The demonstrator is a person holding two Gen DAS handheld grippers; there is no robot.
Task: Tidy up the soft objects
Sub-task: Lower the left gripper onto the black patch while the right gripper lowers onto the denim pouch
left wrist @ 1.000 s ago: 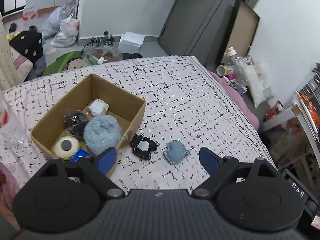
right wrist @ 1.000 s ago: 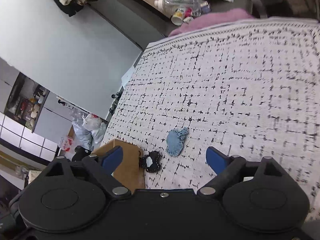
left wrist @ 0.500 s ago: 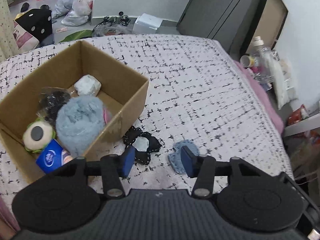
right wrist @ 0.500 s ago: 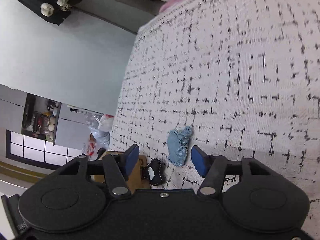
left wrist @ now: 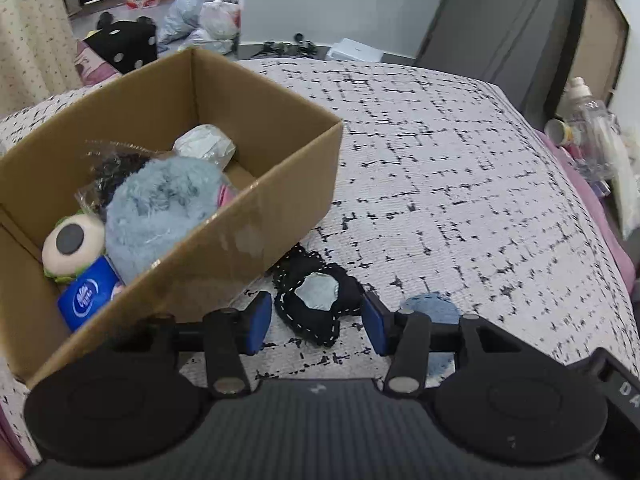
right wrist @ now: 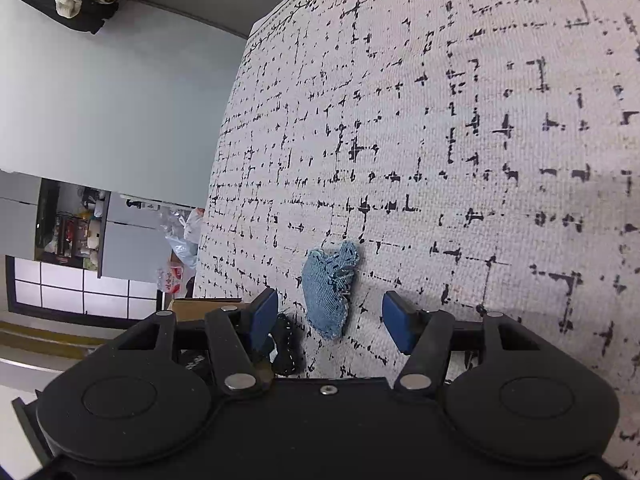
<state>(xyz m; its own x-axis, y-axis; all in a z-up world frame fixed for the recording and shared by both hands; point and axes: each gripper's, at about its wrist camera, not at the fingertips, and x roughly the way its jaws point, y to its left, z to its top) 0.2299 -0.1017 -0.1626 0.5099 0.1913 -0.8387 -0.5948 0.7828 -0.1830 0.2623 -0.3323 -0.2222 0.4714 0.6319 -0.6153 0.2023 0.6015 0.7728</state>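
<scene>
Nearest the left wrist camera: left tool [left wrist: 318,322] part open, pads either side of the black stitched pouch [left wrist: 316,300] lying flat on the bed cover [left wrist: 460,184], nothing gripped. Risk here: flat, floppy fabric giving the pads little to bite on, so closing too high likely to pinch one edge only and let the rest slump or slip out; closing too low likely to catch the cover as well. Nearest the right wrist camera: right tool [right wrist: 330,316] likewise part open and empty, framing the denim patch [right wrist: 330,288]. Both pieces just beside each other, so crowding of the two tools or a nudge of the neighbouring piece quite possible. Just beyond the pouch, nearly touching: cardboard box [left wrist: 280,208], already well filled with a fluffy blue toy [left wrist: 160,208], tissue pack [left wrist: 90,294] and more, so a drop near the rim could roll back out.
</scene>
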